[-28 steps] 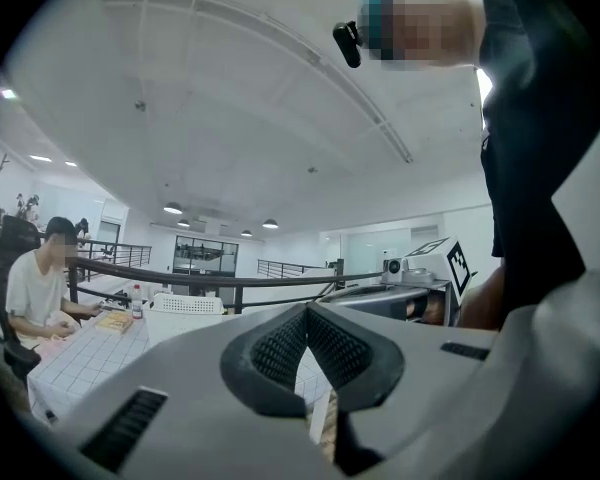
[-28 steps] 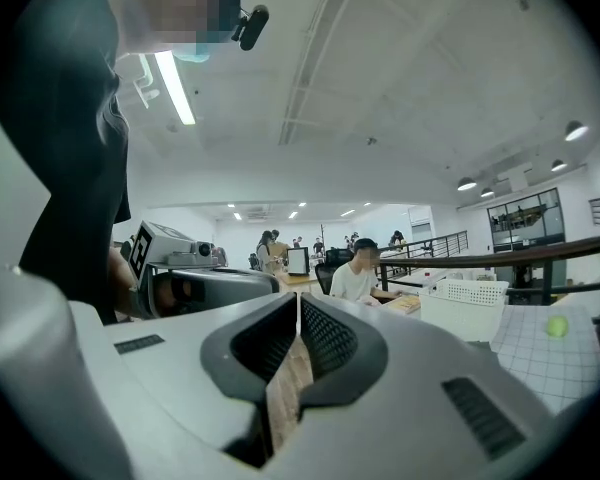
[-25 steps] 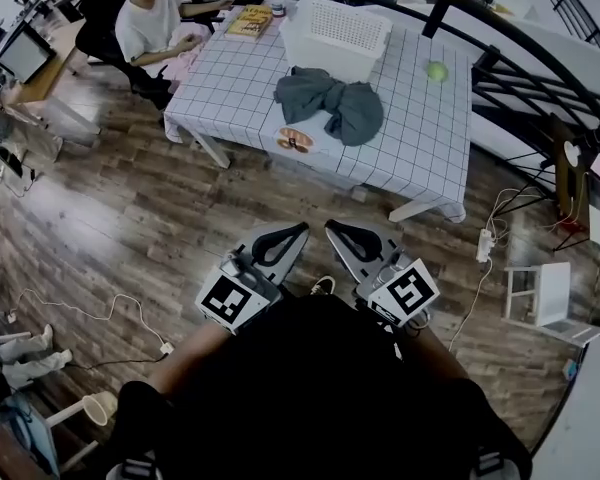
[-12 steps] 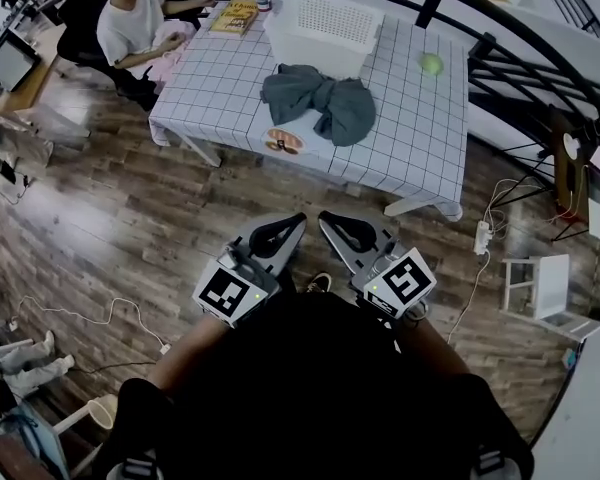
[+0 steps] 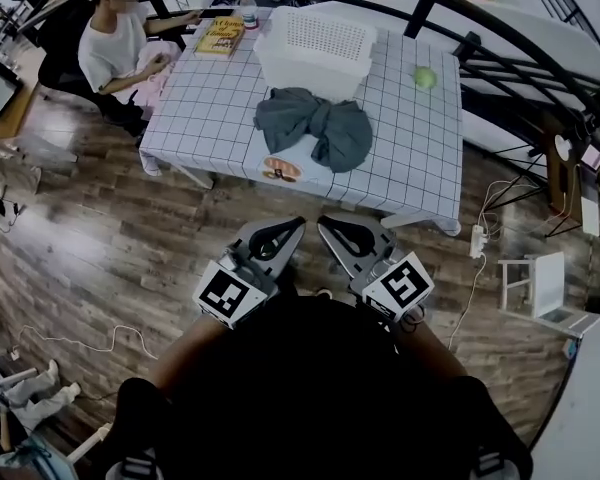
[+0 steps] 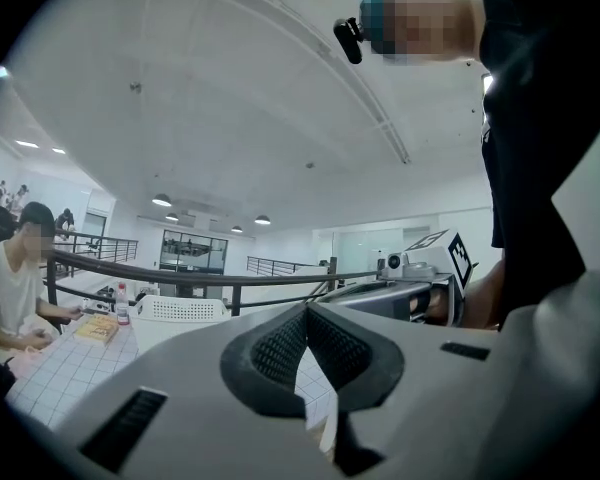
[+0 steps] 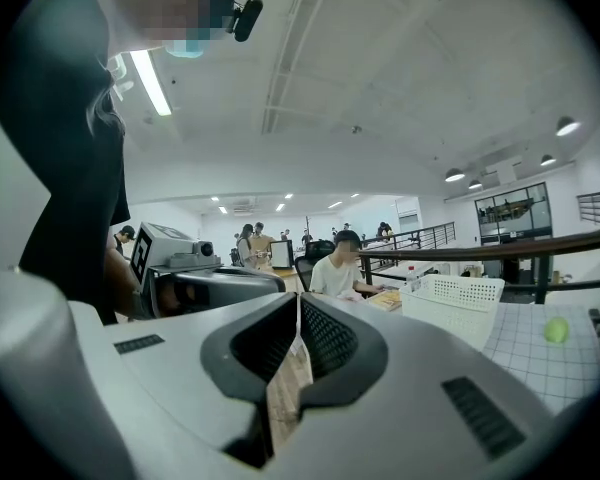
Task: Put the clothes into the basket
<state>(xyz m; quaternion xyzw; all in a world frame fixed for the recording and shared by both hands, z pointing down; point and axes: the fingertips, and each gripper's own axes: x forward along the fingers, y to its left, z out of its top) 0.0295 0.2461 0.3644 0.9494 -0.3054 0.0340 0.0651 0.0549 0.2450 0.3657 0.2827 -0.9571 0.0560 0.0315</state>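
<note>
1. left gripper (image 5: pixel 296 226): jaws together, empty.
2. right gripper (image 5: pixel 326 224): jaws together, empty.
3. both are over the floor, near side of the table (image 5: pixel 210 108).
4. clothes (image 5: pixel 315 126) lie on the table, just near of the basket (image 5: pixel 315 40).

I'm looking down on a table (image 5: pixel 205 108) covered by a white cloth with a dark grid, standing on a wood-plank floor (image 5: pixel 110 238). A green ball (image 5: pixel 424 78) lies alone near the table's far right corner. A yellow book (image 5: pixel 219 36) sits at the far left end, with a bottle (image 5: pixel 244 1) just beyond it. At the near edge lies a small round orange-and-dark item (image 5: pixel 281 169); I can't tell what it is. A person in a white shirt (image 5: pixel 105 43) sits at the table's left end. A black railing (image 5: pixel 416 16) curves behind the table. On the floor to the right are a white power strip (image 5: pixel 477 241) and a white stool (image 5: pixel 537 286).
</note>
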